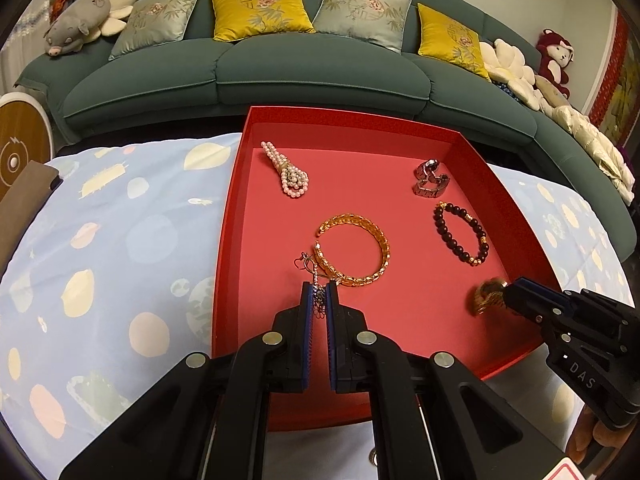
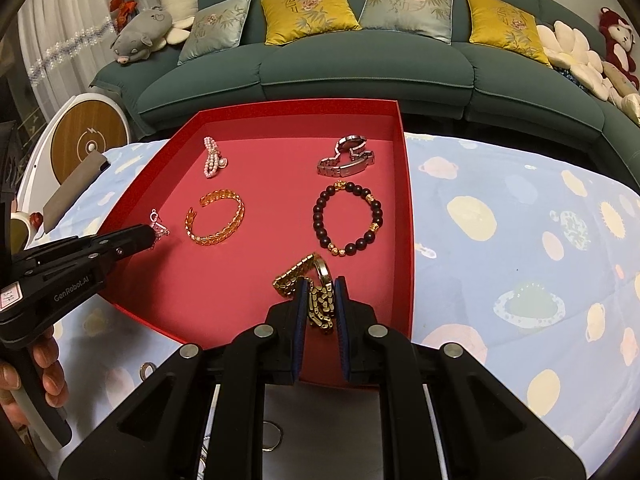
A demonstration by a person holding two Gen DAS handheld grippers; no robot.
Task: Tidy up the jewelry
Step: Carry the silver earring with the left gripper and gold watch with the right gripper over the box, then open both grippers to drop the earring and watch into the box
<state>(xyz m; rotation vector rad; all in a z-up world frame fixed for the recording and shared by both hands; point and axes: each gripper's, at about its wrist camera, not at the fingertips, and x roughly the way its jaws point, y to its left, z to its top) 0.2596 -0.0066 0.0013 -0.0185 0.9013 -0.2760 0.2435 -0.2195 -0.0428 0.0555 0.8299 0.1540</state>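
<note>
the left gripper (image 1: 319, 300) pinches a dangly earring (image 1: 316, 280) above the red tray (image 1: 236, 184); the right gripper (image 2: 320, 300) clamps a gold watch (image 2: 316, 288). either could snag the orange bangle (image 1: 354, 252) or slip.

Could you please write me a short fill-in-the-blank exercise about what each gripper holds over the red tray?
1. The right gripper is shut on the gold ____.
2. The left gripper pinches a small ____.
3. The dark bead bracelet lies inside the ____ tray.

Missing words: watch; earring; red
</note>
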